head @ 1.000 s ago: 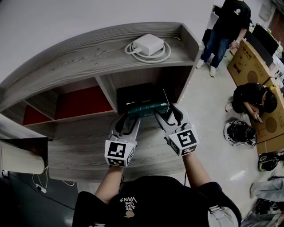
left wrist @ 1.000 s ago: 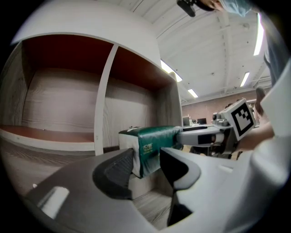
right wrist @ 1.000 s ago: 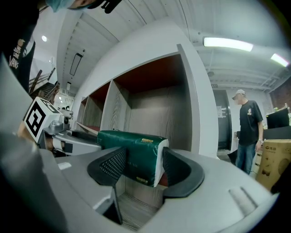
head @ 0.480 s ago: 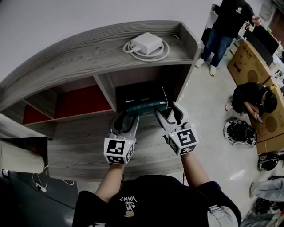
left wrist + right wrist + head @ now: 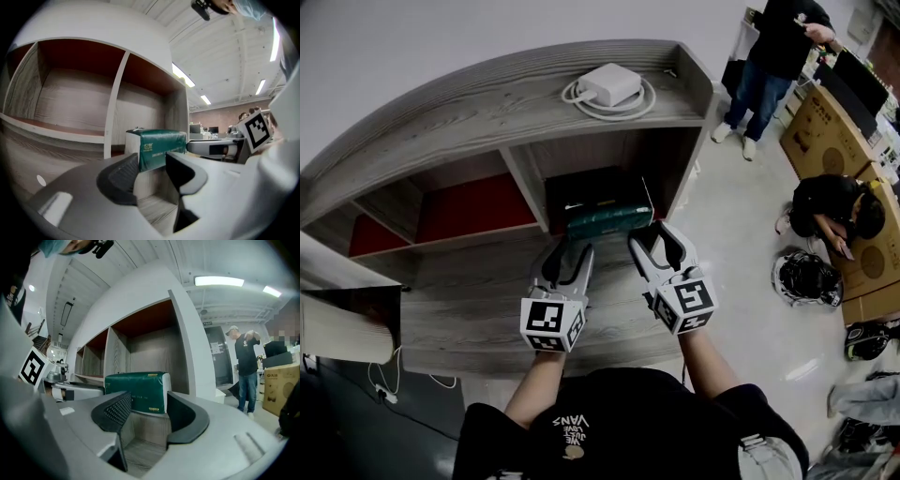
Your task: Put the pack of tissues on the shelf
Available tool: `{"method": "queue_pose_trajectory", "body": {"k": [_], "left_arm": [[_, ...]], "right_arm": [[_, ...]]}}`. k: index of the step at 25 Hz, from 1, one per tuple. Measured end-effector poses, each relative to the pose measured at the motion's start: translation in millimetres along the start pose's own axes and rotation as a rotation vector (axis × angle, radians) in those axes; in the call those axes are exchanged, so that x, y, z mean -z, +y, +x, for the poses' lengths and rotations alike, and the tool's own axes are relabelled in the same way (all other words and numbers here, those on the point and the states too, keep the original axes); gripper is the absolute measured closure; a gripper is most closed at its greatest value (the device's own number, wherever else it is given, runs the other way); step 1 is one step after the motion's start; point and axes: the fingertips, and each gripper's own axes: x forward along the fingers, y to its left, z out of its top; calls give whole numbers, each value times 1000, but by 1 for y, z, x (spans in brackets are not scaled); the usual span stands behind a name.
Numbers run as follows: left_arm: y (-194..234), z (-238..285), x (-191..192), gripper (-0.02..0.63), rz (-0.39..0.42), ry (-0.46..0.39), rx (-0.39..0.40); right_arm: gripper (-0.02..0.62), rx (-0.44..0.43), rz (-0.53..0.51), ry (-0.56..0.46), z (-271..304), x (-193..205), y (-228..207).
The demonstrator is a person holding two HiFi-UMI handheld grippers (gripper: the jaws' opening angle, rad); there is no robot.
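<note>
Left gripper [image 5: 569, 253]: jaws have just been opening and now stand wide, with nothing pinched between them. Right gripper [image 5: 654, 240]: also slack, pads off the load. The dark green plastic-wrapped tissue pack [image 5: 609, 221] sits just past both sets of tips, at the front lip of the right-hand compartment of the grey wood-grain shelf unit [image 5: 459, 309]. We judge the danger lies in backing out: the pack sits shallow, so a pad tip catching its wrapper could drag or tip it off the lip. The white charger with coiled cable [image 5: 609, 86] on top is well apart.
</note>
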Motion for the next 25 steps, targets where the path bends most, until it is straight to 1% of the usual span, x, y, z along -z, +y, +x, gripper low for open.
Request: {"method": "queue_pose_trajectory", "body": {"k": [1, 3, 4, 5, 7, 8, 9, 12, 25], "left_arm": [[-1, -1, 0, 387, 3, -2, 0], [-4, -4, -2, 414, 9, -10, 1], [-5, -4, -3, 441, 12, -16, 2], [-5, -5, -4, 464, 15, -20, 3], [-6, -5, -5, 501, 21, -26, 4], [-6, -5, -6, 513, 25, -28, 4], [-7, -4, -7, 524, 28, -29, 5], [-8, -1, -9, 550, 34, -30, 13], [2, 25, -12, 551, 46, -1, 16]], "right_arm": [[378, -4, 3, -3, 0, 0, 2], [387, -7, 7, -6, 0, 1, 5], [404, -4, 7, -5, 0, 1, 5], [435, 1, 7, -4, 0, 1, 5], [538, 13, 5, 0, 0, 2, 4], [574, 16, 4, 3, 0, 2, 3], [591, 16, 1, 7, 1, 2, 3], [591, 8, -6, 20, 4, 3, 4], [591, 0, -18, 43, 29, 0, -1]]}}
